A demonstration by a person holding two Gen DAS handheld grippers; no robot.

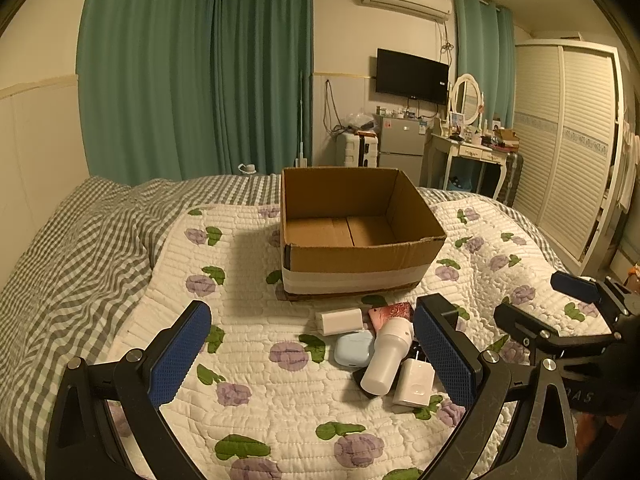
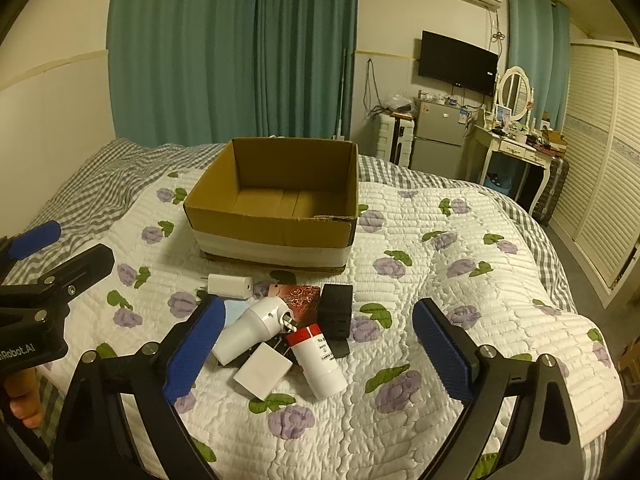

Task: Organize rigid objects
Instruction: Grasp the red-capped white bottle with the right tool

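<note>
An empty cardboard box stands on the floral quilt. In front of it lies a pile: a white charger, a light blue earbud case, a white cylindrical device, a white plug adapter, a red-capped white bottle, a black box and a pink patterned card. My left gripper is open and empty, left of the pile. My right gripper is open and empty, straddling the pile from above.
The quilt lies over a grey checked bedspread. Beyond the bed stand green curtains, a small fridge, a dressing table and a louvred wardrobe.
</note>
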